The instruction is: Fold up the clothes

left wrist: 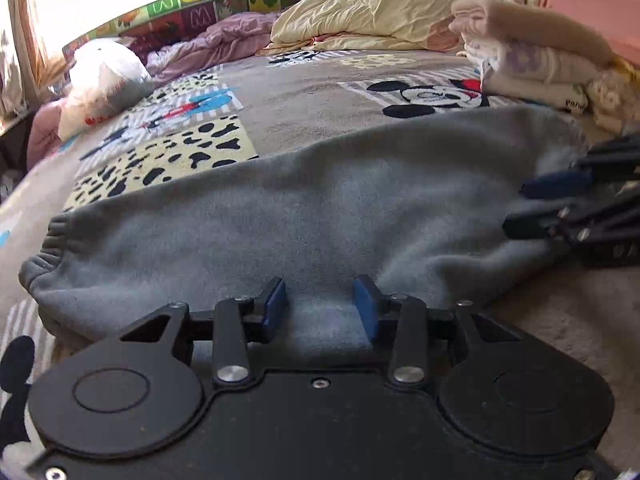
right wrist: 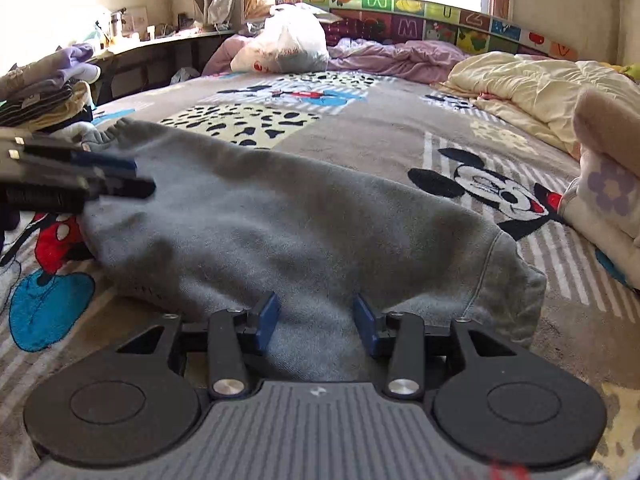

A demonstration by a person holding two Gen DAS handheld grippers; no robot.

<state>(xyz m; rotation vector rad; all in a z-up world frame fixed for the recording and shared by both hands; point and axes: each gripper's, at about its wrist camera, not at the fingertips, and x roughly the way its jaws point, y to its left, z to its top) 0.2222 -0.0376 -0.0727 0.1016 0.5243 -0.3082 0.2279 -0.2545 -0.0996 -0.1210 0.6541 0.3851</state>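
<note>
A grey fleece garment (left wrist: 304,216) lies folded lengthwise across the cartoon-print bedspread (left wrist: 304,88), elastic cuff at its left end. It also shows in the right wrist view (right wrist: 256,224). My left gripper (left wrist: 320,304) is open, its blue pads either side of the garment's near edge, not clamped. My right gripper (right wrist: 316,316) is open over the near edge by the garment's right end. Each gripper appears in the other's view: the right one (left wrist: 536,204) at the right edge, the left one (right wrist: 132,178) at the left, both open over the cloth.
A stack of folded clothes (left wrist: 536,60) sits at the far right, also in the right wrist view (right wrist: 608,184). Another clothes pile (right wrist: 44,96) lies at the left. A cream quilt (left wrist: 384,12), a lilac blanket (right wrist: 400,60) and a plastic bag (right wrist: 288,44) lie by the headboard.
</note>
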